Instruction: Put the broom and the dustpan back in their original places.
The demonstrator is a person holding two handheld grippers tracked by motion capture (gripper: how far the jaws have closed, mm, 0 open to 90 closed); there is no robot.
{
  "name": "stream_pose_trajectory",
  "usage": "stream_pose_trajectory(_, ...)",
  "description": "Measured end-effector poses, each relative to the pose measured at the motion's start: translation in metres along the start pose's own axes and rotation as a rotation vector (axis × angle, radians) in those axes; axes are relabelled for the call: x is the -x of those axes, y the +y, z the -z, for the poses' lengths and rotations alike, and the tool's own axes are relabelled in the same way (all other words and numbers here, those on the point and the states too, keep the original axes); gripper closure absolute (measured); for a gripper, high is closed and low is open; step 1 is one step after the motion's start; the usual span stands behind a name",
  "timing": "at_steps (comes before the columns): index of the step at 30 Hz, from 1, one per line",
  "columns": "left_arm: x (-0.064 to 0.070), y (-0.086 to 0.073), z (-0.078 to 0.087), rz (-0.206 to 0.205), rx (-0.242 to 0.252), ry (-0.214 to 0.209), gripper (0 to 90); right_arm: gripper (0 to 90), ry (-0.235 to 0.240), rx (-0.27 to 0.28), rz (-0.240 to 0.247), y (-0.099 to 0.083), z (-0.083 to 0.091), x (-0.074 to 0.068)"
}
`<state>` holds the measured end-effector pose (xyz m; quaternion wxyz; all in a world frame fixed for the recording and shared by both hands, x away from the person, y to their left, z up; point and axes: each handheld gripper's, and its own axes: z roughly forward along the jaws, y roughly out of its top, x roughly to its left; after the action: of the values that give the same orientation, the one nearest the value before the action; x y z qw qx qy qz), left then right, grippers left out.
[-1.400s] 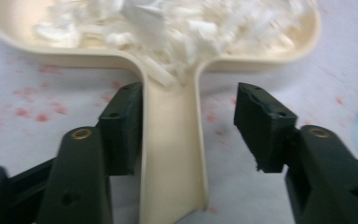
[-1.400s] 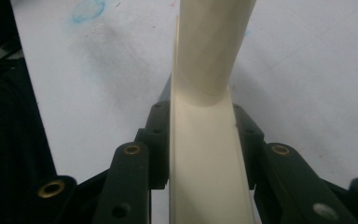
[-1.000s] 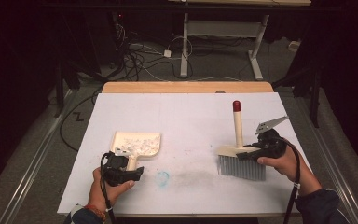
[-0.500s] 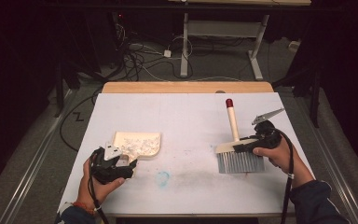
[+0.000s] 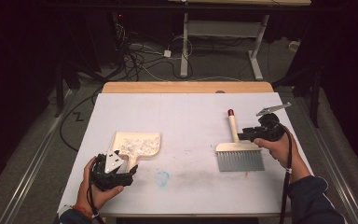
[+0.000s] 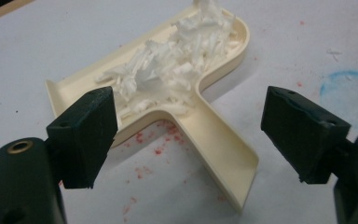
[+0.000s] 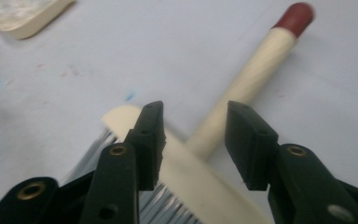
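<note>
A cream dustpan [image 5: 137, 143] lies left of centre on the white table, holding white paper shreds [image 6: 168, 74]. Its handle [image 6: 223, 149] points toward my left gripper [image 5: 123, 171], whose jaws stand wide open on either side of it without touching [image 6: 191, 109]. A cream brush [image 5: 238, 150] with grey bristles and a red-tipped handle [image 7: 293, 16] lies flat at the right. My right gripper [image 5: 243, 135] hovers over the brush head where the handle joins; its jaws [image 7: 196, 116] are apart with a gap around it.
A blue chalk ring [image 5: 162, 177] and red specks [image 6: 158, 144] mark the white table top [image 5: 191, 112]. A wooden strip [image 5: 186, 87] runs along the far edge. Beyond it are cables on the floor and a desk frame [image 5: 256, 51].
The brush has come down a little and now rests flat, its red tip shifted slightly left. My right gripper has edged toward the far side. My left gripper has shifted only slightly near the dustpan handle.
</note>
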<state>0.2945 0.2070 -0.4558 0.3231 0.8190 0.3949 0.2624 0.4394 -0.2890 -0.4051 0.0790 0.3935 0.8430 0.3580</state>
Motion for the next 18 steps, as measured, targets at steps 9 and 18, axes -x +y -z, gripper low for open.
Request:
stream_pose_trajectory(9,-0.001,0.0,0.001,-0.014,0.026,0.0,17.9,49.5,-0.139,0.112,0.1,0.008,0.005,-0.019)
stream_pose_trajectory(18,0.002,-0.001,0.002,-0.035,0.037,-0.01,19.8,37.4,-0.182,0.245,0.146,0.011,0.018,-0.035)
